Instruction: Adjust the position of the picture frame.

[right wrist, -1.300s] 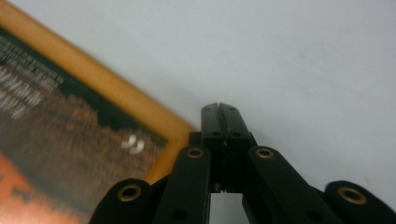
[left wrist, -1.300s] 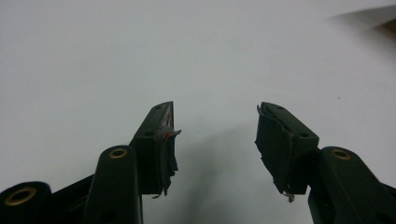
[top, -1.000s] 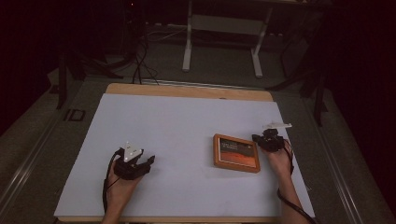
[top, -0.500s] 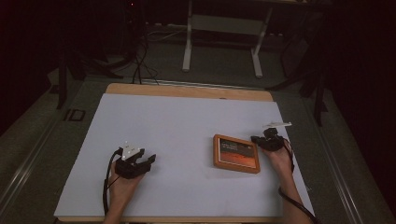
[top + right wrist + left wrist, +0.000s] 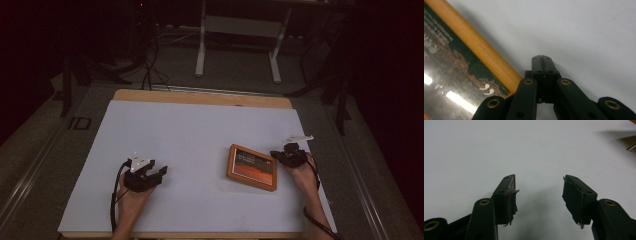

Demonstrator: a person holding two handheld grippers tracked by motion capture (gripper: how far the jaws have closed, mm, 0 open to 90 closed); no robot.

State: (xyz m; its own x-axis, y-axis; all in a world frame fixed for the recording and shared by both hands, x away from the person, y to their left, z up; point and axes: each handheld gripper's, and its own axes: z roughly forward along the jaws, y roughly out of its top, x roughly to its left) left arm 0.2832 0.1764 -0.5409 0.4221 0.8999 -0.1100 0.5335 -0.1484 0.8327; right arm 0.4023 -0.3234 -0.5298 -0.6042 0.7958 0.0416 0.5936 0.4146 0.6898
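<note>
The left tool (image 5: 161, 172) rests on the white bench (image 5: 200, 135), tips apart and just opening, nothing between. The framed picture (image 5: 252, 167) lies right of centre; the right tool (image 5: 274, 154), pressed together, touches its corner: nudge gently, keeping low.

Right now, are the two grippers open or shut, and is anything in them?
Left gripper: open, empty.
Right gripper: shut, empty, beside the frame.

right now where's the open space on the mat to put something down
The white mat is bare across its far half and in the middle, between the left gripper and the framed picture. It is tight only at the right, where the shut right gripper sits at the frame's edge.
</note>
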